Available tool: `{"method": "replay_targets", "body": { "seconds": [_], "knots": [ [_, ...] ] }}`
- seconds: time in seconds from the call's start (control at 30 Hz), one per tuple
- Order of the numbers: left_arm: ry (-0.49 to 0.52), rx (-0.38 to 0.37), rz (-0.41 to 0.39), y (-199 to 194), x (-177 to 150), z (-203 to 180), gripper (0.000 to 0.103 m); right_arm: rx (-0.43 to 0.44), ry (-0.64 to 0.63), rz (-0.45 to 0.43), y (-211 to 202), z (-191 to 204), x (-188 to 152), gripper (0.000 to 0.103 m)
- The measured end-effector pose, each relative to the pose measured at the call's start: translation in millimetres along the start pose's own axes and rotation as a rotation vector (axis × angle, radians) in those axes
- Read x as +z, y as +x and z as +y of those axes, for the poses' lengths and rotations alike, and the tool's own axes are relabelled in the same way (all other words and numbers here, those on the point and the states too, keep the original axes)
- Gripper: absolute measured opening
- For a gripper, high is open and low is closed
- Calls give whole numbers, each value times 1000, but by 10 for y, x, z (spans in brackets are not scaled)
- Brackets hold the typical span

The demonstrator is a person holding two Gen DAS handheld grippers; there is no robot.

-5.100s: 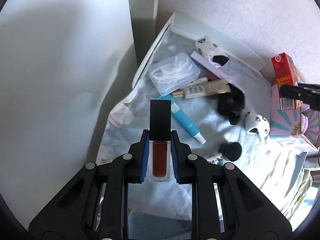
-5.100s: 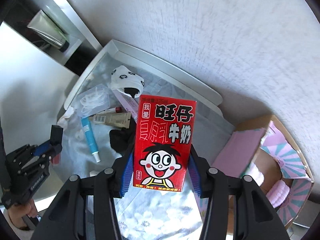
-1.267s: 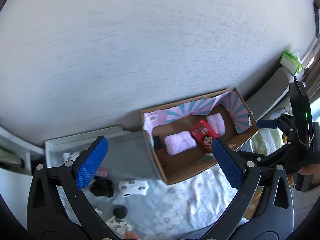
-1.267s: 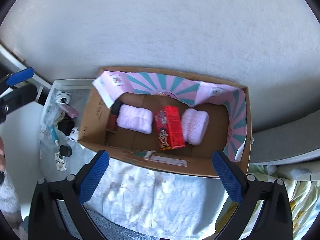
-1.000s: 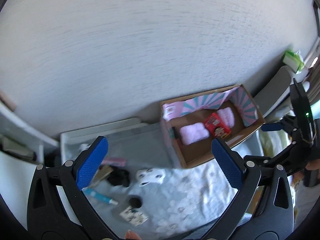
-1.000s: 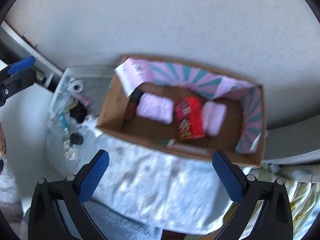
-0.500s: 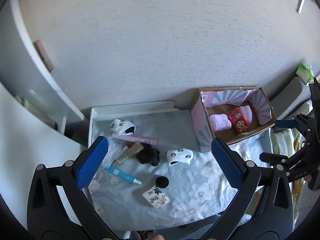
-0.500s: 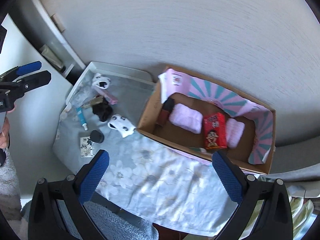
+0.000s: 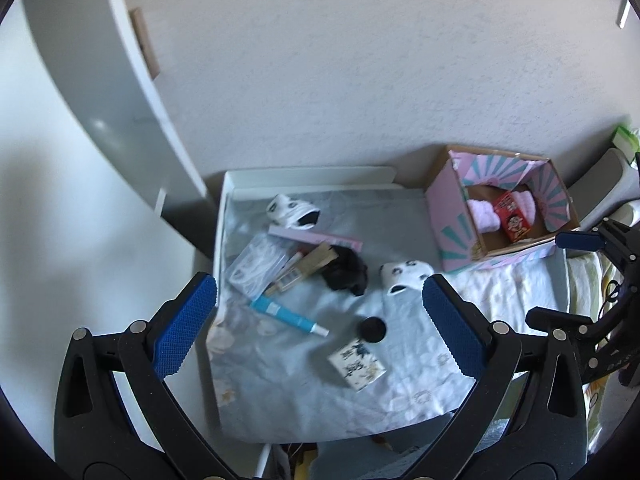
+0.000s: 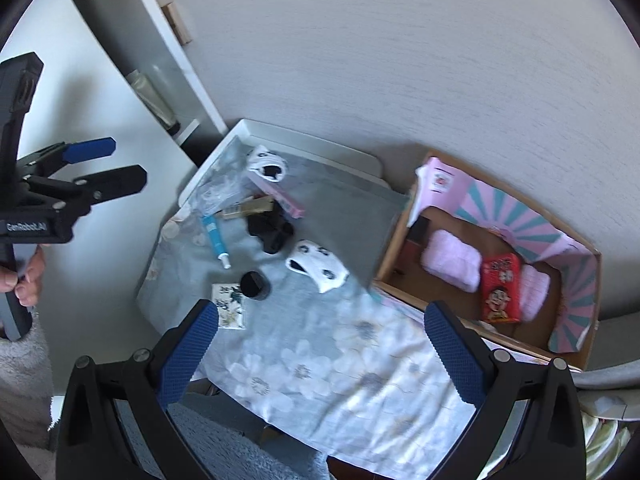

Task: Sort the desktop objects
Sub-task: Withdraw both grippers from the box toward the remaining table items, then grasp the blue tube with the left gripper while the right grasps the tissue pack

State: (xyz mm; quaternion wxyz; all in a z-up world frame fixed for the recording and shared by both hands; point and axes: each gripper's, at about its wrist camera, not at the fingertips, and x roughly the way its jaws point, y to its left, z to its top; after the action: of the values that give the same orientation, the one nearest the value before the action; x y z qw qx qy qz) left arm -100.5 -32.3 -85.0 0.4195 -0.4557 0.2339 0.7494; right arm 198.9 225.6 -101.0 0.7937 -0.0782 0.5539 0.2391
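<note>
My left gripper (image 9: 320, 316) is open and empty, high above the table. My right gripper (image 10: 320, 344) is open and empty too, high above the cloth. The pink cardboard box (image 9: 448, 216) (image 10: 576, 336) holds the red milk carton (image 10: 500, 288) (image 9: 514, 220), two pink rolls (image 10: 452, 260) and the dark lipstick (image 10: 414, 240). On the cloth lie a blue tube (image 9: 286, 314) (image 10: 214, 240), two panda socks (image 10: 318, 266) (image 9: 294, 210), a black cloth (image 9: 346, 268), a black round lid (image 9: 372, 328), a patterned small box (image 9: 356, 364) and a clear plastic case (image 9: 258, 264).
A floral cloth (image 10: 320, 364) covers the table, with a white tray rim (image 9: 308, 176) at the back. A white shelf unit (image 9: 120, 120) stands at the left, the wall behind. A pink flat box (image 9: 316, 236) and a beige tube (image 9: 304, 268) lie among the items.
Both grippers have pulled back and up from the box, empty. The lipstick and the milk carton held 5 s ago now lie in the box. The views have swung left to the table.
</note>
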Motion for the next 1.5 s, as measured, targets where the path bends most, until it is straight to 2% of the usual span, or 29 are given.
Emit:
{"method": "replay_targets", "body": {
  "seconds": [0.17,0.3,0.67,0.87,1.0,1.17,1.23,1.37,1.5],
  "knots": [
    [-14,37,34,182,-161,168,103,22,-35,17,148,213,-19,103],
    [-29,79,73,358,-319,296,103,28,-88,63,307,407,-101,103],
    [-55,64,223,1108,-758,314,103,75,-219,106,832,907,-442,103],
    [-181,65,255,1473,-924,392,96,116,-110,142,1437,922,-646,103],
    [-258,70,246,1612,-929,426,93,68,-105,138,1686,972,-750,103],
    [-295,113,235,1716,-890,404,91,-2,-133,96,1790,1085,-806,103],
    [-305,129,248,1768,-894,399,81,-32,-142,73,1811,1115,-799,102],
    [-326,134,240,1801,-935,391,75,-70,-185,32,1830,1216,-784,97],
    [-306,142,230,1782,-959,361,69,-69,-201,24,1890,1296,-789,83]
  ]
}}
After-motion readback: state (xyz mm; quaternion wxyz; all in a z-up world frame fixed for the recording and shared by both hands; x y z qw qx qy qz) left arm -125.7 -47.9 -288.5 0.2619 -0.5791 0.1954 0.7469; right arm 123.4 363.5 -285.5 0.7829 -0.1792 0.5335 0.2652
